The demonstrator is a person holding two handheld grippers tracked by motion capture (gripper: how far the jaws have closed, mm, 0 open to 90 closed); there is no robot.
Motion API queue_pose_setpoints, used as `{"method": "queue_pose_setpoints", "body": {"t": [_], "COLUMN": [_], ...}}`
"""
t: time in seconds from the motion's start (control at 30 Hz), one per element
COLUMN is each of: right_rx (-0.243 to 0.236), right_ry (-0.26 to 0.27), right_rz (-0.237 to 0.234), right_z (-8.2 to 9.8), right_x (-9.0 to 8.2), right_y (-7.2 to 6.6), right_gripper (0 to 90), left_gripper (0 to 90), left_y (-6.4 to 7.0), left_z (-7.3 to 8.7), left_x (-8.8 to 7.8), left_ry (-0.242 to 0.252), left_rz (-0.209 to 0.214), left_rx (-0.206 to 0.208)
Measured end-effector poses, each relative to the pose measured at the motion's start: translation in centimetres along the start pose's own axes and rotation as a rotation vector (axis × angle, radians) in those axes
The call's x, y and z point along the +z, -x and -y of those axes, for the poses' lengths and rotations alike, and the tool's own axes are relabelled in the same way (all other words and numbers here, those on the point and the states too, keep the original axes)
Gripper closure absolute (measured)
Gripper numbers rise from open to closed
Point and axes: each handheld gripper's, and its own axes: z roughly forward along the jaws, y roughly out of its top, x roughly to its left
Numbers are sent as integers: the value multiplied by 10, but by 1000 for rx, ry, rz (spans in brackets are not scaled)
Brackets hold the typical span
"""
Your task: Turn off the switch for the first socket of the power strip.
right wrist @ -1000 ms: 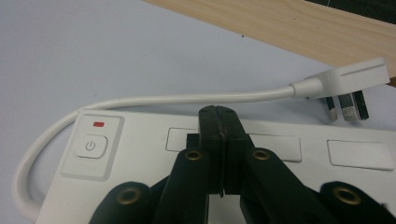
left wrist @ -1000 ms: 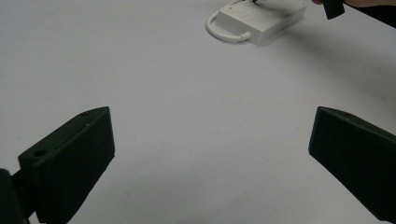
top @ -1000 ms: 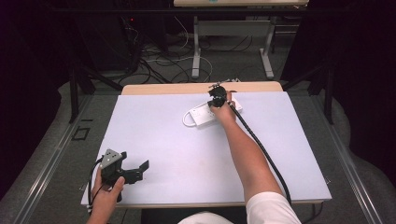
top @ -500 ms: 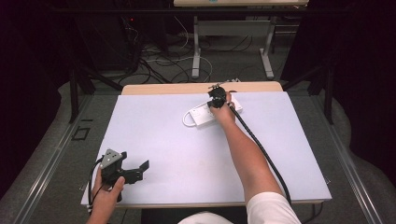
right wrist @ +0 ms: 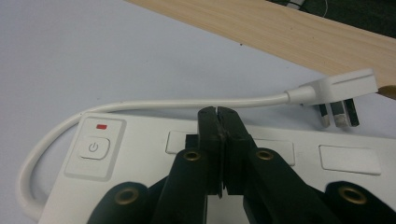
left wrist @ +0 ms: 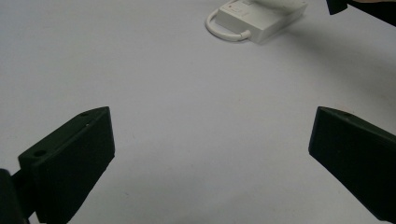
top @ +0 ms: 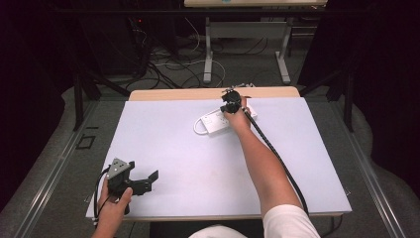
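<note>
A white table top (top: 163,139) lies at the middle of the high view, with a strip of pale wood (top: 173,93) bare along its 12 o'clock edge. Grey floor (top: 59,163) surrounds it, crossed by metal rails (top: 47,186) at 8 o'clock and at 4 o'clock. At 12 o'clock a second desk (top: 255,3) stands on white legs (top: 209,54), and loose cables (top: 168,62) lie on the floor at 11 o'clock beside a black frame (top: 79,94). Dark curtains (top: 29,74) close the room at 9 and 3 o'clock. The light falls evenly from above.
</note>
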Motion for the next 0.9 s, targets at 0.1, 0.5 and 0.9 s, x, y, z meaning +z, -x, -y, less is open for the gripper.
{"method": "queue_pose_setpoints", "body": {"t": [0.1, 0.5, 0.9], "right_rx": [-15, -13, -32], "right_ry": [2, 4, -17], "right_rz": [4, -17, -2], "right_z": [-1, -5, -6], "right_x": [-3, -16, -21], "right_y": [1, -1, -6], "right_gripper": [866, 797, 605], "left_gripper": [1, 1, 1], "left_y": [0, 1, 1], "left_z": [0, 0, 0], "left_x": [1, 1, 3], "left_ry": [10, 4, 1], "left_rz": [-4, -2, -2], "left_rx": [5, 3, 3]}}
